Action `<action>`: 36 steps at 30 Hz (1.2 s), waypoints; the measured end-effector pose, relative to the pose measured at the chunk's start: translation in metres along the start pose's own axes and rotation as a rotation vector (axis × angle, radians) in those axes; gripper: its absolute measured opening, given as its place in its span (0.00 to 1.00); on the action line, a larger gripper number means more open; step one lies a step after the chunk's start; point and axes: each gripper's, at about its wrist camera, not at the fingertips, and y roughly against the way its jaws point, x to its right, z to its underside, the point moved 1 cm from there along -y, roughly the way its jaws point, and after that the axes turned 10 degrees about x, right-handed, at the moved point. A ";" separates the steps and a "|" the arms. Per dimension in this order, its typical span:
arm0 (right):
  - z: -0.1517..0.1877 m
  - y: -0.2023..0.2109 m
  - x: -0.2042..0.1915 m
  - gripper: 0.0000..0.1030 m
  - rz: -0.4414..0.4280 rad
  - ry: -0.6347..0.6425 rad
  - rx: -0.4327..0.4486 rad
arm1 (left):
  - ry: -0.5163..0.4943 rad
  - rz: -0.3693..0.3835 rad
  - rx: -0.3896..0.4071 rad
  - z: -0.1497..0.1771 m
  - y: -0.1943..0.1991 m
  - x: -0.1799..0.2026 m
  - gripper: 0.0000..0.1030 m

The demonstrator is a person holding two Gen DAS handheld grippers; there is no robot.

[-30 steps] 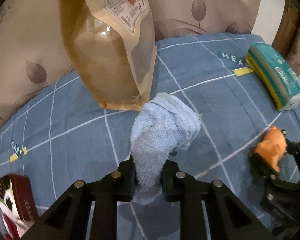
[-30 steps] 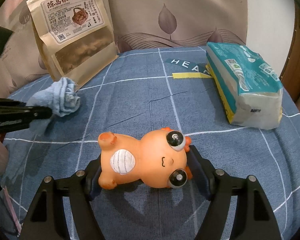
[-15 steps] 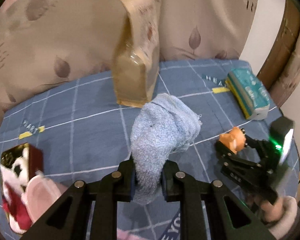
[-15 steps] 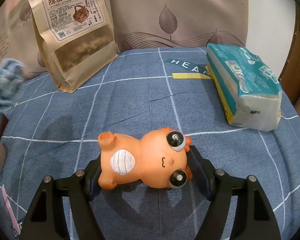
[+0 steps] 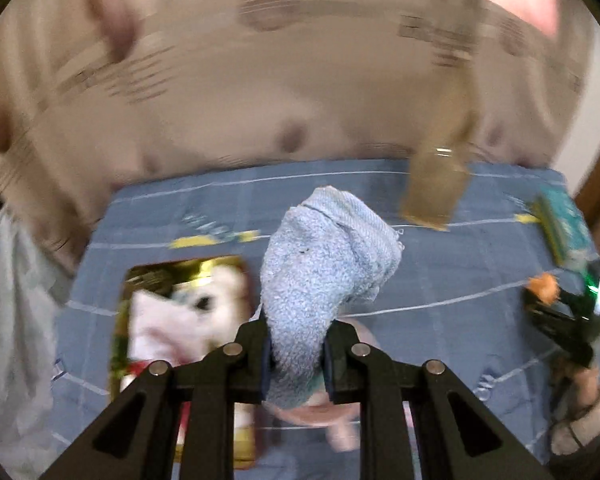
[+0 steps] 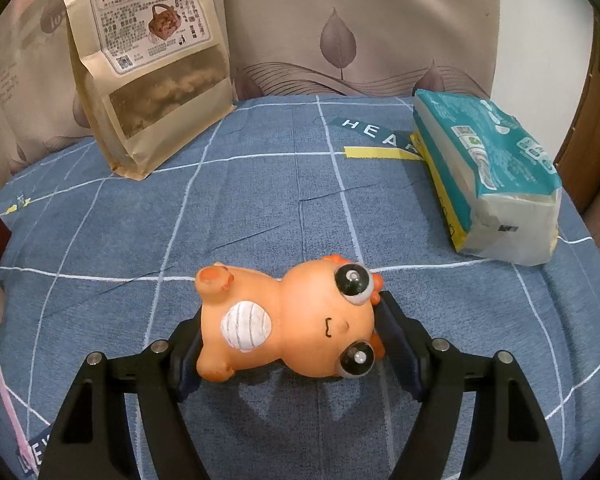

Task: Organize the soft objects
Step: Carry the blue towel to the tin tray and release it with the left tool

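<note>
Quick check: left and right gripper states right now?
Left gripper: shut on the blue towel.
Right gripper: shut on the orange squeaky toy.

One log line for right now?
left gripper: shut on blue towel | right gripper: shut on orange toy

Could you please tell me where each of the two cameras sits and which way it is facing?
Left wrist: on the left gripper, angled down at the bed; its jaws pinch a blue towel.
Right wrist: on the right gripper, angled down; an orange toy between its jaws.
Shared: blue sheet, snack bag, tissue pack.
</note>
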 end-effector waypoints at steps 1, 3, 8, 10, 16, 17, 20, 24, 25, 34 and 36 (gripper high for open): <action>0.000 0.000 -0.001 0.71 0.003 0.003 0.001 | 0.014 -0.016 -0.007 0.001 -0.002 -0.013 0.19; 0.000 0.000 -0.001 0.71 0.005 0.006 0.002 | 0.039 -0.058 -0.020 0.006 -0.008 -0.035 0.19; 0.001 -0.001 -0.002 0.71 0.017 0.017 -0.006 | 0.085 -0.103 -0.072 0.023 -0.031 -0.071 0.19; 0.001 -0.001 -0.003 0.71 0.024 0.022 -0.008 | 0.106 -0.105 -0.095 0.031 -0.043 -0.079 0.19; 0.001 -0.001 -0.003 0.71 0.030 0.030 -0.006 | 0.117 -0.122 -0.129 0.044 -0.077 -0.090 0.19; 0.001 -0.001 -0.003 0.71 0.032 0.033 -0.006 | 0.121 -0.123 -0.138 0.046 -0.084 -0.092 0.19; 0.001 0.000 -0.003 0.71 0.037 0.036 -0.006 | 0.159 -0.128 -0.150 0.055 -0.100 -0.102 0.19; 0.002 0.000 -0.004 0.71 0.042 0.041 -0.006 | 0.164 -0.113 -0.129 0.059 -0.101 -0.104 0.20; 0.001 0.000 -0.005 0.71 0.043 0.042 -0.006 | 0.160 -0.113 -0.124 0.059 -0.100 -0.104 0.22; 0.001 0.003 -0.004 0.69 0.044 0.042 0.010 | 0.116 -0.092 -0.062 0.050 -0.075 -0.100 0.56; 0.001 0.006 -0.005 0.67 0.043 0.044 0.020 | 0.123 -0.079 -0.037 0.047 -0.063 -0.104 0.58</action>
